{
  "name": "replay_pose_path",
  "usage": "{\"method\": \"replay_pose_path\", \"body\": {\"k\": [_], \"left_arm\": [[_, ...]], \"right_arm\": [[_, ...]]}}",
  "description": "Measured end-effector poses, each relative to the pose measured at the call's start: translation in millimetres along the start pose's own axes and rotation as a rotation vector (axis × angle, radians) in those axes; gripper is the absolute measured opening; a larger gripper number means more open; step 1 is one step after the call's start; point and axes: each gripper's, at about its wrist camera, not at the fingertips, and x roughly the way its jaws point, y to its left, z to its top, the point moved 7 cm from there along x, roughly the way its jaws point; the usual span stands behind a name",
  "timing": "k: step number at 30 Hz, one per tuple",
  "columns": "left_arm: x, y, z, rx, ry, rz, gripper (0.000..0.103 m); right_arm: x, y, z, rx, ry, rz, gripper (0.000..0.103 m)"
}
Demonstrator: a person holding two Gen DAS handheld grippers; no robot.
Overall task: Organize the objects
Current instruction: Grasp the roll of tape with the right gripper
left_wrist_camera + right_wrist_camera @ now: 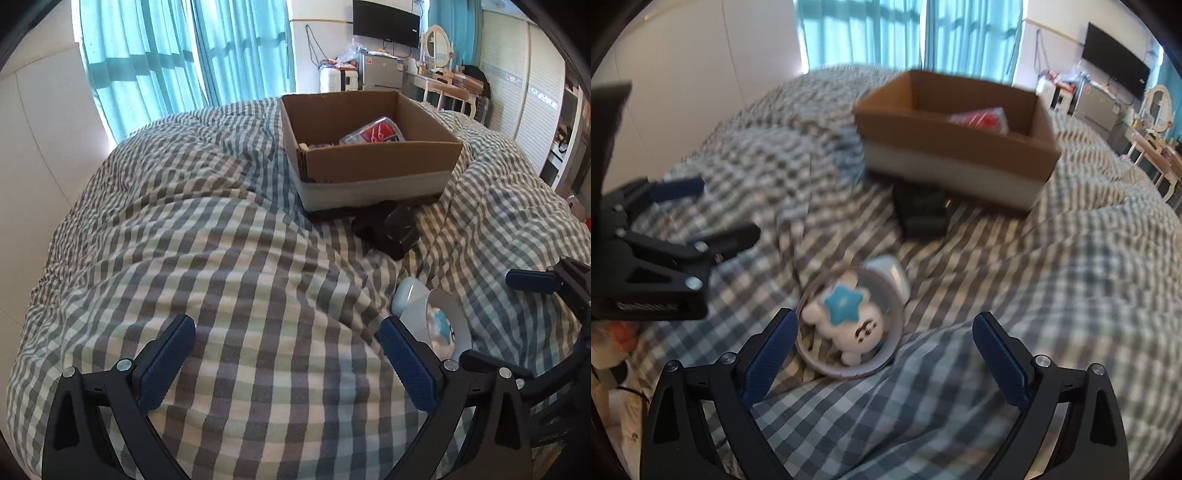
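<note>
Two black grippers with blue ribbed pads hang over a grey-and-white checked quilt (229,258). The left gripper (288,354) is spread wide, grasping nothing. The right gripper (886,350) is likewise released; a clear round dome holding a white toy with a blue star (846,325) lies just beside its left finger. Farther back sits a brown cardboard box (380,162), a black object (395,229) before it.
</note>
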Motion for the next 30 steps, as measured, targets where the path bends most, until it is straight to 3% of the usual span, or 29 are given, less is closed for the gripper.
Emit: {"method": "replay_pose_path", "body": {"k": [8,16,17,18,23,30], "left_arm": [[4,4,-3,-0.006,0.003,-0.009,0.103],[6,4,-3,0.0,0.01,-0.006,0.103],[6,3,-3,-0.001,0.011,-0.004,0.103],[7,3,-3,-0.001,0.012,-0.002,0.103],[5,1,0,-0.002,0.015,0.016,0.103],[4,-21,7,0.019,0.015,-0.018,0.103]], "right_arm": [[22,9,0,0.007,0.056,0.056,0.096],[38,9,-4,0.002,0.097,0.054,0.094],[37,11,-3,0.003,0.09,0.073,0.083],[35,10,-3,0.013,0.078,0.087,0.082],[5,1,6,0.042,-0.015,0.075,0.081],[-43,-35,27,0.038,-0.133,-0.065,0.081]]}}
